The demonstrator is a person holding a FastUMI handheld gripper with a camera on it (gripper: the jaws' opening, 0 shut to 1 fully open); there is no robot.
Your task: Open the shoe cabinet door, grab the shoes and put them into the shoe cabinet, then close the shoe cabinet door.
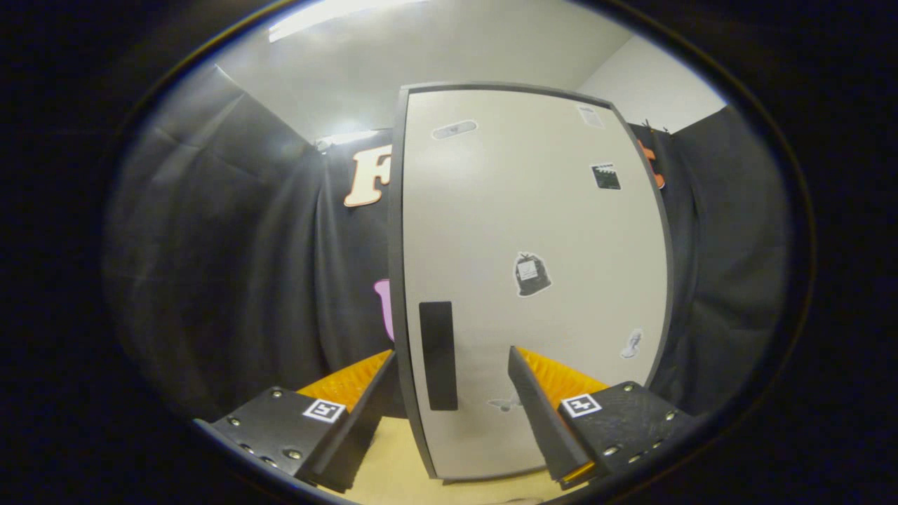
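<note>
In the gripper view, the shoe cabinet [533, 280] stands upright just ahead, its pale door [561, 231] shut and facing the camera, with a dark frame around it. The gripper [449, 375] has its fingers spread wide and holding nothing; the dark vertical handle [438, 354] sits low on the door near its left edge, in the gap between the two fingers and closer to the left one. I cannot tell whether either finger touches the door yet.

The step in hand looks like opening the door. To do it well, the fingers should be centred on the handle, so a small shift toward the left finger's side seems needed, then closed across the handle's narrow width, not along its length. Since the handle is by the left edge, the hinges are probably on the right, so the pull should follow an arc toward that side, not come straight back. Whether the handle is a raised bar or a recess is hard to make out, and this decides whether to pinch it or to hook it.

The cabinet's base is partly covered by the fingers, and the light floor [400, 477] beneath shows as a small patch. Several small stickers [532, 274] dot the door; their details are too small to tell. The cabinet's inside is hidden behind the door.
</note>
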